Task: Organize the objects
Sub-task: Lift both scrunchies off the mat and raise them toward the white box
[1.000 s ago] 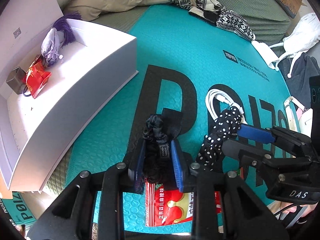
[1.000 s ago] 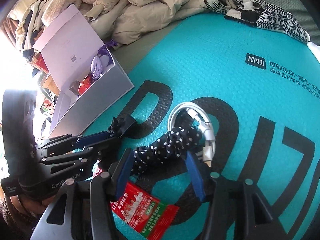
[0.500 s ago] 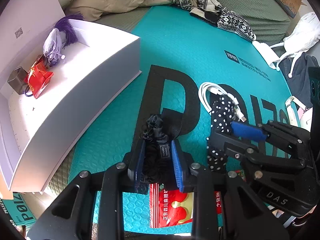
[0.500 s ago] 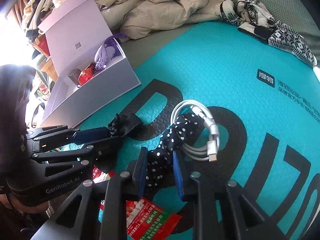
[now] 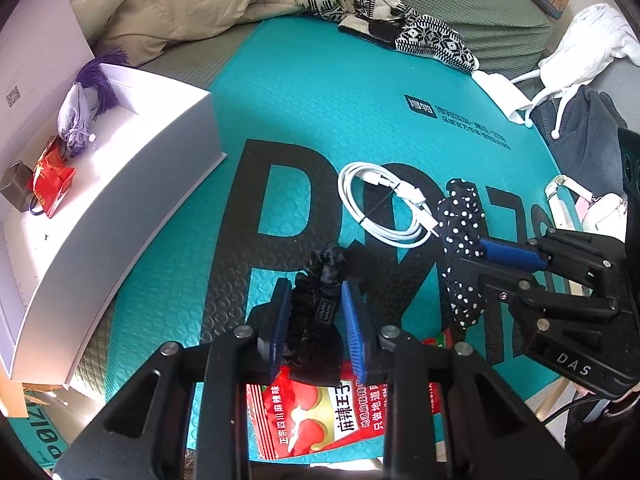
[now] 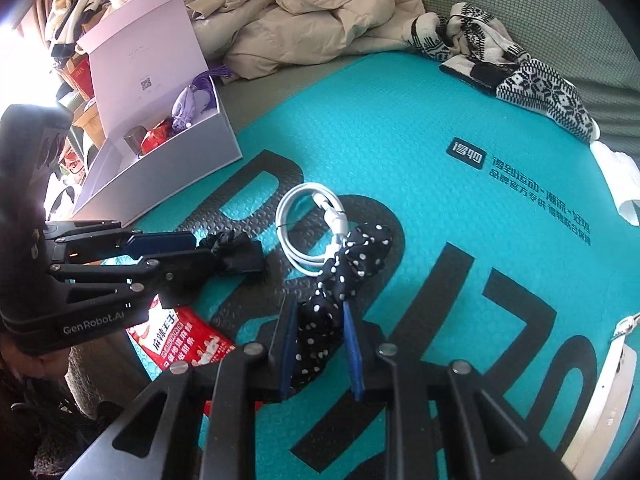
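My left gripper [image 5: 316,312] is shut on a black scrunchie [image 5: 320,280] and holds it above the teal mat [image 5: 320,120]. My right gripper [image 6: 318,328] is shut on a black polka-dot scrunchie [image 6: 344,272], lifted off the mat; it also shows in the left wrist view [image 5: 460,240]. A coiled white cable [image 5: 380,204] lies on the mat between them. An open white box [image 5: 112,184] at the left holds a red bag [image 5: 52,180], a grey cube [image 5: 14,186] and a purple tasselled pouch [image 5: 76,116].
A red snack packet [image 5: 320,412] lies on the mat under the left gripper. Patterned knit gloves [image 5: 380,28], a beige coat [image 5: 192,4] and white clothing [image 5: 580,48] lie around the mat's far and right edges.
The right gripper closed on the polka-dot scrunchie and lifted it off the cable, moving right. The left gripper kept its grip on the black scrunchie and rose slightly.
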{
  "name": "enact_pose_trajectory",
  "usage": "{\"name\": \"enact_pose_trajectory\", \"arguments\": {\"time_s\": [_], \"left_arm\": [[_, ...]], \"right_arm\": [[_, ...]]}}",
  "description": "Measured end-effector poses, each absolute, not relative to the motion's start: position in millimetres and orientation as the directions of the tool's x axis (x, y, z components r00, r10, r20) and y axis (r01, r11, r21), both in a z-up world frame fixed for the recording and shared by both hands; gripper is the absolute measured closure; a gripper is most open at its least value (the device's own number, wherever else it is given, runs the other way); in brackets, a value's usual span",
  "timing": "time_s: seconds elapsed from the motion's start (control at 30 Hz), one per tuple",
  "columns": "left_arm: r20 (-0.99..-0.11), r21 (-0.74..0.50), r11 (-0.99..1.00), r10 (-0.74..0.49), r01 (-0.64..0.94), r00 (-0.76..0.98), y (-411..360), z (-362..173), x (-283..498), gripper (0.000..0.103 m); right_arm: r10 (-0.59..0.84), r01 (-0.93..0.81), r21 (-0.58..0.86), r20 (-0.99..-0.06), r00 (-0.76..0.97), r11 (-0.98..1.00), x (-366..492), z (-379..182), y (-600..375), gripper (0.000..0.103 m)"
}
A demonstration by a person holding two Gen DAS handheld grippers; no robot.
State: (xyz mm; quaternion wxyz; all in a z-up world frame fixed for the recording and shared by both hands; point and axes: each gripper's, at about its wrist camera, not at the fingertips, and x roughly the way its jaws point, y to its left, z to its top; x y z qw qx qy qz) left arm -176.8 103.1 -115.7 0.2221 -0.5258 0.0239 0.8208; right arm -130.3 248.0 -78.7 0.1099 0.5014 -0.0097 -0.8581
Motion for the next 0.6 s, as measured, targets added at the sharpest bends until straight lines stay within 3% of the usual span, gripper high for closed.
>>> {"name": "enact_pose_trajectory", "arguments": {"time_s": [0.13, 0.43, 0.53, 0.6], "left_arm": [[-0.884, -0.179, -0.903, 0.322, -0.39, -0.338, 106.5, -120.8, -176.3, 0.078], [-0.897, -0.111, -0.888, 0.283, -0.446, -0.341, 123.3, -131.1, -171.2, 0.056], [-0.894, -0.044, -0.885, 0.241, -0.463, -0.377, 131.4, -132.3, -167.0, 0.058], [-0.89, -0.032, -0.891, 0.231, -0.453, -0.393, 130.9, -131.3, -168.0, 0.075]], "right_arm": [[-0.19, 0.171, 0.124, -0.869, -0.457, -0.978, -130.4, -85.0, 249.1, 0.081], [-0.158, 0.189, 0.08, -0.882, -0.445, -0.979, -132.7, -98.8, 238.9, 0.074], [-0.153, 0.189, 0.072, -0.876, -0.457, -0.979, -132.2, -98.3, 239.9, 0.08], [-0.153, 0.192, 0.07, -0.875, -0.458, -0.979, -131.9, -96.6, 241.9, 0.083]]}}
